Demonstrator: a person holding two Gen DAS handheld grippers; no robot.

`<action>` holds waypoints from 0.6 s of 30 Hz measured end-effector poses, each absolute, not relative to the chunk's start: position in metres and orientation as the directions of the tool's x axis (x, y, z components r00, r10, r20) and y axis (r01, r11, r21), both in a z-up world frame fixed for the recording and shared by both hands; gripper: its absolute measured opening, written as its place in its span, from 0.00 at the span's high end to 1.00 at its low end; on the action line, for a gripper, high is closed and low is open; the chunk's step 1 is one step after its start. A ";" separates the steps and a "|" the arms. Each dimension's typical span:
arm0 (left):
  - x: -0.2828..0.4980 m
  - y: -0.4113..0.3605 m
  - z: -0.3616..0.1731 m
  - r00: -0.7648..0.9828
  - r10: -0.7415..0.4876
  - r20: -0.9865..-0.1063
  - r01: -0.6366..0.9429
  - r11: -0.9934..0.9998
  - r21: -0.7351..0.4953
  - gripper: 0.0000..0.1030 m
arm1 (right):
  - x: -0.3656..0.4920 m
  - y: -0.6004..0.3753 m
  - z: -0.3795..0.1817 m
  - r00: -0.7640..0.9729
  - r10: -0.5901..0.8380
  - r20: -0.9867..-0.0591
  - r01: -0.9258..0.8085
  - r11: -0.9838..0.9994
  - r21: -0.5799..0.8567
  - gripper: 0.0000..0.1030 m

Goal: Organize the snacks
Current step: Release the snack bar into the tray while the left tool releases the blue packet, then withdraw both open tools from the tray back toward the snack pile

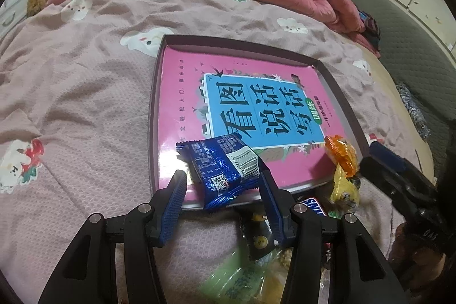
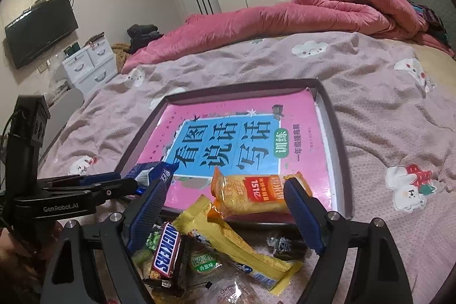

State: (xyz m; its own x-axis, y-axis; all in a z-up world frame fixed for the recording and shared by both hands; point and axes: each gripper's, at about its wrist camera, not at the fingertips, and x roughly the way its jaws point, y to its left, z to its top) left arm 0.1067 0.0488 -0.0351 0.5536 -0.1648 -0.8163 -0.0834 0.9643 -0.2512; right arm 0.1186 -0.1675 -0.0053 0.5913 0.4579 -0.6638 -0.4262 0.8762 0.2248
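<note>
A dark shallow tray (image 1: 154, 116) (image 2: 340, 138) lies on the bed with a pink book (image 1: 188, 81) (image 2: 302, 116) in it. A blue snack packet (image 1: 222, 167) (image 2: 154, 171) lies over the tray's near rim between the open fingers of my left gripper (image 1: 223, 180). An orange snack packet (image 2: 250, 195) (image 1: 343, 155) rests on the tray's near edge between the open fingers of my right gripper (image 2: 225, 193). Below lie a yellow wafer packet (image 2: 228, 238), a Snickers bar (image 2: 166, 252) (image 1: 312, 204) and green packets (image 2: 205, 261) (image 1: 239, 275).
The bed has a pink patterned sheet (image 1: 71, 104) and a rolled red duvet (image 2: 313, 10) at the far side. White drawers (image 2: 88, 64) and a wall television (image 2: 40, 30) stand left of the bed. The left gripper's body (image 2: 57, 195) is at the left of the right wrist view.
</note>
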 end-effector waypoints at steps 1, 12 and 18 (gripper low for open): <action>0.106 0.049 -0.035 0.555 -0.162 -0.816 -0.084 0.965 -0.249 0.47 | 0.118 -0.170 -0.003 0.596 0.457 -0.660 -0.423 0.878 0.225 0.18; 0.114 0.054 -0.047 0.531 -0.102 -0.841 -0.108 0.976 -0.187 0.46 | 0.109 -0.198 0.025 0.662 0.436 -0.610 -0.373 0.897 0.237 0.16; 0.112 0.058 -0.042 0.543 -0.111 -0.833 -0.121 0.971 -0.208 0.46 | 0.103 -0.201 0.031 0.681 0.415 -0.604 -0.373 0.906 0.202 0.15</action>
